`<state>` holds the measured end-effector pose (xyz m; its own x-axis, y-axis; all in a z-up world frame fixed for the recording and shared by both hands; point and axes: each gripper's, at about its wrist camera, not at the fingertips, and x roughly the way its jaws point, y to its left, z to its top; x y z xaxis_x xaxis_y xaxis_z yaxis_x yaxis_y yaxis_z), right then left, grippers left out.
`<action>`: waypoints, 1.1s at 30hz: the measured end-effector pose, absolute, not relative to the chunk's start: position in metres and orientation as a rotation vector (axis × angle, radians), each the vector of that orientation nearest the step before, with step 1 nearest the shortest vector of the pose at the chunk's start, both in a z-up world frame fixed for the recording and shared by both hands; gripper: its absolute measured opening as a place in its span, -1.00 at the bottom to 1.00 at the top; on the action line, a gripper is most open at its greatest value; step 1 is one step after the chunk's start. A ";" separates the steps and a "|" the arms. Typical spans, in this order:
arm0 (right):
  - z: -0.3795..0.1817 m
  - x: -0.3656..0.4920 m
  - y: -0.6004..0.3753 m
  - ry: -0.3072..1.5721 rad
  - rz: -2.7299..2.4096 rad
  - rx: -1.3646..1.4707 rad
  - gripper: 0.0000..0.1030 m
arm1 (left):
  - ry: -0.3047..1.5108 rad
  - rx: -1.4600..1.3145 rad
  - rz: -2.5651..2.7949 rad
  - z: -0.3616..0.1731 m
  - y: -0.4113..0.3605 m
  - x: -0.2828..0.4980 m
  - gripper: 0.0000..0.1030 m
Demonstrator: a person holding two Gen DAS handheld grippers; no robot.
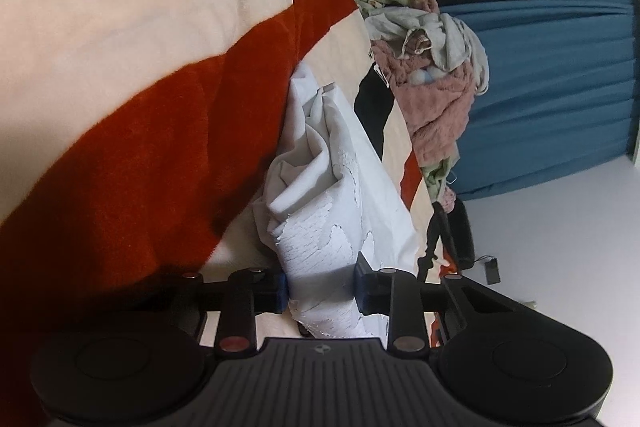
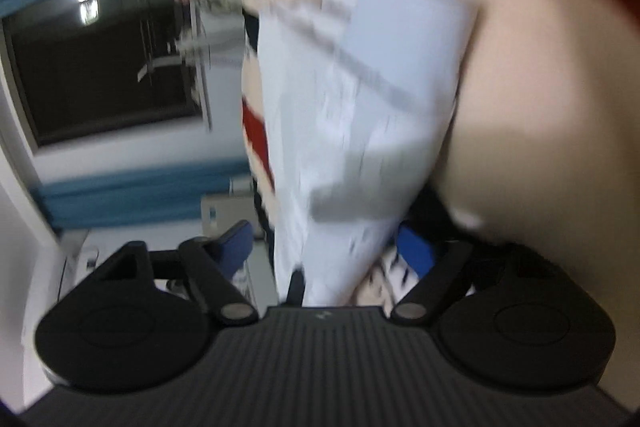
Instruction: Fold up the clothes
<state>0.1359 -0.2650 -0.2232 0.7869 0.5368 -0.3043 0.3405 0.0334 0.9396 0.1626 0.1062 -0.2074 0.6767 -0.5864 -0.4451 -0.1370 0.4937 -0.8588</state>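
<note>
A pale white garment (image 1: 320, 163) with a cracked printed patch lies bunched on a cream and red blanket (image 1: 120, 39). In the left wrist view my left gripper (image 1: 320, 287) is shut on the garment's near end, and the cloth fills the gap between the blue pads (image 1: 280, 287). The right wrist view is blurred and rolled sideways. There the same white garment (image 2: 360, 87) runs down between the jaws of my right gripper (image 2: 326, 251), which stands open. Its left pad (image 2: 236, 247) is clear of the cloth, and the right pad is partly hidden behind it.
A heap of mixed clothes (image 1: 432, 67) in pink, grey and green sits past the garment at the blanket's edge. Behind it hang a blue curtain (image 1: 552, 87) and a dark window (image 2: 100, 75). A black strap (image 1: 452, 227) lies by the edge.
</note>
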 end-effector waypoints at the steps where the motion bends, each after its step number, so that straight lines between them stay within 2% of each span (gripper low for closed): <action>1: -0.226 0.136 -0.267 0.706 0.158 1.584 0.46 | 0.811 -1.045 -0.312 -0.208 0.106 0.164 -0.40; 6: -0.232 0.134 -0.273 0.670 0.071 1.568 -0.03 | 0.811 -1.057 -0.313 -0.208 0.107 0.164 -0.40; 7: -0.233 0.135 -0.273 0.667 0.058 1.553 -0.06 | 0.811 -1.059 -0.313 -0.208 0.108 0.164 -0.40; 9: -0.237 0.137 -0.271 0.678 0.040 1.507 -0.30 | 0.811 -1.067 -0.311 -0.209 0.109 0.162 -0.41; 13: -0.233 0.134 -0.275 0.673 0.032 1.467 -0.46 | 0.816 -1.083 -0.315 -0.215 0.115 0.163 -0.42; 15: -0.226 0.128 -0.276 0.666 0.030 1.426 -0.62 | 0.812 -1.059 -0.331 -0.220 0.123 0.168 -0.42; 18: -0.211 0.117 -0.278 0.639 0.022 1.375 -0.69 | 0.813 -1.048 -0.349 -0.213 0.125 0.159 -0.42; 26: -0.150 0.071 -0.289 0.528 0.011 1.289 -0.71 | 0.879 -1.024 -0.453 -0.181 0.130 0.121 -0.43; 33: -0.100 0.054 -0.322 0.428 -0.043 1.312 -0.71 | 0.990 -0.980 -0.504 -0.128 0.085 0.123 -0.42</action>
<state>0.0539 -0.3225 -0.1003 0.9212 0.2087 -0.3283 0.2692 0.2671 0.9253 0.1230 0.0849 -0.1281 0.4879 -0.7415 -0.4606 -0.0635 0.4961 -0.8659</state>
